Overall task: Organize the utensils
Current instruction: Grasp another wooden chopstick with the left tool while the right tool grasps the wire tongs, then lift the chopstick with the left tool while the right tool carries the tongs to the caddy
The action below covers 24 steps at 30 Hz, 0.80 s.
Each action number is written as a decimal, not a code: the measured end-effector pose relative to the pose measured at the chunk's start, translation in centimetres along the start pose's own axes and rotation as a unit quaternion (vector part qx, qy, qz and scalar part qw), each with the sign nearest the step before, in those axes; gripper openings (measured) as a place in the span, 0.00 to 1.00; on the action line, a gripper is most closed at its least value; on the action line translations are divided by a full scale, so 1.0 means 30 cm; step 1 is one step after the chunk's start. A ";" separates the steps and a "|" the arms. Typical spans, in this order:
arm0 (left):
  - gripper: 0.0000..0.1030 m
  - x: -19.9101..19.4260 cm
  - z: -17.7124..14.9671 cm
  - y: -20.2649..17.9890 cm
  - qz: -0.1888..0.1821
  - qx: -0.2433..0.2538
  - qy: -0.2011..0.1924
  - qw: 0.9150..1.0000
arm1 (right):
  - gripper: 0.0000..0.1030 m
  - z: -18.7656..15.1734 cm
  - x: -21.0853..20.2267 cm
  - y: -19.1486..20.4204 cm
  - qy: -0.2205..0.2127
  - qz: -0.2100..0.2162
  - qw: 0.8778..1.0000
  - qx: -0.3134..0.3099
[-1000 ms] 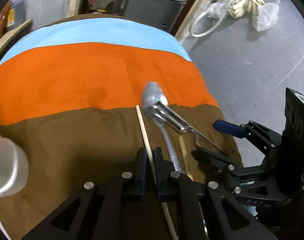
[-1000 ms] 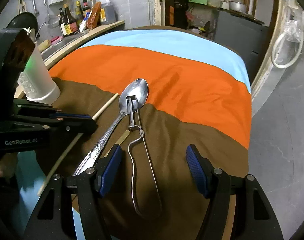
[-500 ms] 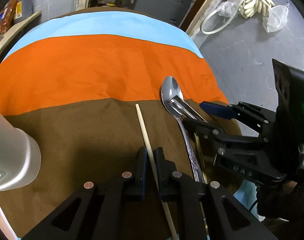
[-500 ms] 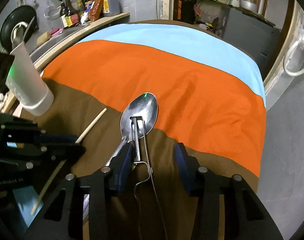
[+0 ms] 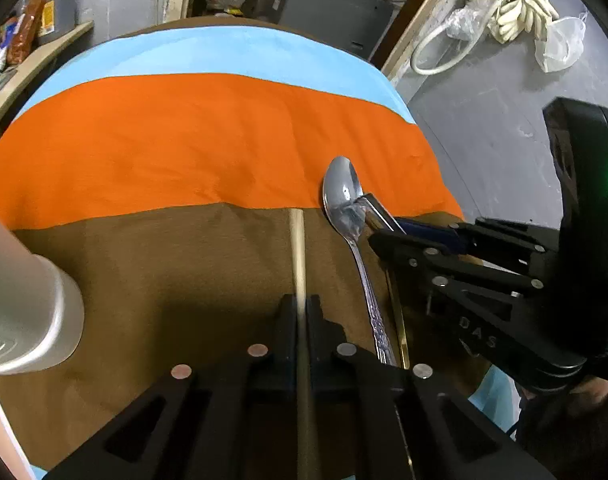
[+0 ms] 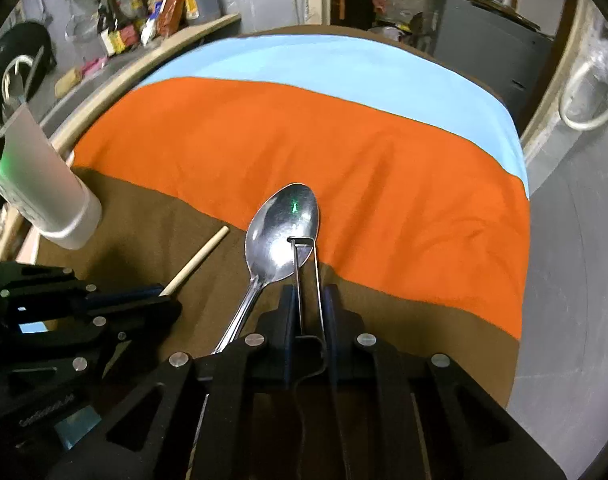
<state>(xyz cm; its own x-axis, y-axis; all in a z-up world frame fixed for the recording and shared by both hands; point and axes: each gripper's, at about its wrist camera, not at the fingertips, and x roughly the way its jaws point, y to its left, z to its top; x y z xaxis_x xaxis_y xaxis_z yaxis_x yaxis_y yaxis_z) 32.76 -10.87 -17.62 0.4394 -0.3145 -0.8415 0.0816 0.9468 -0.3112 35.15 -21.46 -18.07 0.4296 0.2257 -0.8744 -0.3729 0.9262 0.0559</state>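
- my left gripper [image 5: 300, 312] is clamped on the chopstick [image 5: 297, 248], which points away over the brown strip of cloth [image 5: 184, 140]
- right gripper [image 6: 309, 300] is closing on the wire tongs [image 6: 306, 276], pads pressing them, tongs' tip resting in the spoon [image 6: 282, 236] bowl
- white cup [image 6: 44, 184] far left

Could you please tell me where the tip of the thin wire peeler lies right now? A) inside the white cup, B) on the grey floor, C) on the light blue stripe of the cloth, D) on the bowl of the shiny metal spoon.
D: in the right wrist view the thin wire peeler runs out from between the closing right gripper jaws, its tip over the bowl of the shiny metal spoon.
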 end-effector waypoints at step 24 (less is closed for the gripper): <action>0.05 -0.487 -0.041 0.092 -0.081 0.011 -0.192 0.978 | 0.10 -0.189 -0.427 0.016 -0.200 -0.010 0.972 0.126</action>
<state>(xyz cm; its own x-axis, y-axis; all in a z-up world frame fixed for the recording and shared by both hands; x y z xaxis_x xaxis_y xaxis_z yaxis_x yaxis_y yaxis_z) 25.45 -3.76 -6.72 0.7220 -0.4159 -0.5530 0.1951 0.8891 -0.4140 24.79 -25.61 -9.56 0.7386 0.2599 -0.6221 -0.1695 0.9647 0.2017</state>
